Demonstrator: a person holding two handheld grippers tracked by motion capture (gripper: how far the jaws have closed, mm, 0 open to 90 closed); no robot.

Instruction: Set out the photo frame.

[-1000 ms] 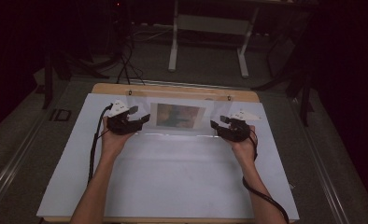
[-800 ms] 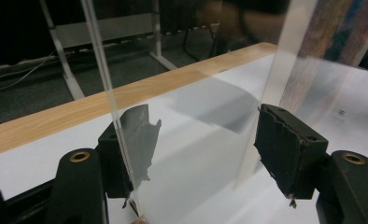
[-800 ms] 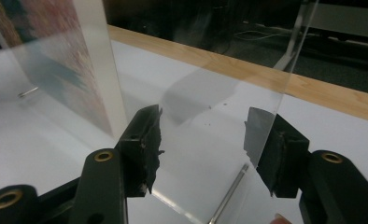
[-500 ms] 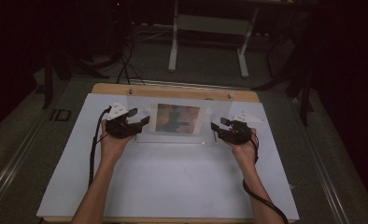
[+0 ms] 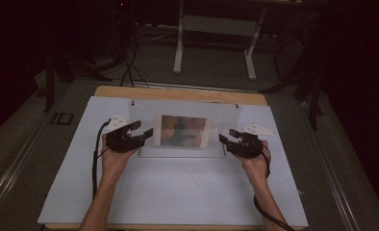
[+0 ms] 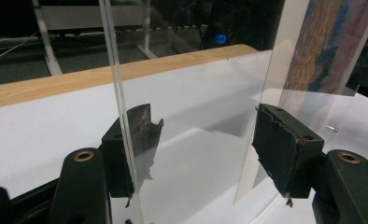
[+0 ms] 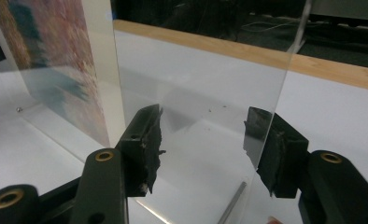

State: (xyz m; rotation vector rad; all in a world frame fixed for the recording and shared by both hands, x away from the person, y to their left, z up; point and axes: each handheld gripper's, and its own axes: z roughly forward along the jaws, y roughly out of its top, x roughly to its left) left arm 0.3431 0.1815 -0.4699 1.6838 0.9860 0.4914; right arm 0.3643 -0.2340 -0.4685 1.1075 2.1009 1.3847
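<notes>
On the white mat [image 5: 178, 192] covering the table, seen in the high view, a clear acrylic frame [image 5: 183, 130] stands lifted between the two hands, with a colourful blurred picture [image 5: 183, 131] inside it. The left gripper [image 5: 146, 134] meets the frame's left edge and the right gripper [image 5: 223, 139] its right edge. From this height I cannot tell how wide the jaws stand.

Left gripper view: the left gripper [image 6: 201, 154] has its jaws spread wide. A clear sheet edge [image 6: 121, 116] of the frame passes just beside the left pad [image 6: 142, 135], while the right pad [image 6: 280, 144] stands apart from the panel [image 6: 308, 46] that carries the picture.

Right gripper view: the right gripper [image 7: 203, 144] also has jaws spread. A transparent pane [image 7: 205, 74] rises upright between them, its outer edge close to the right pad [image 7: 266, 144]. The picture [image 7: 46, 60] shows at the left, with reddish and blue tones. A wooden table edge [image 7: 266, 56] runs behind.
</notes>
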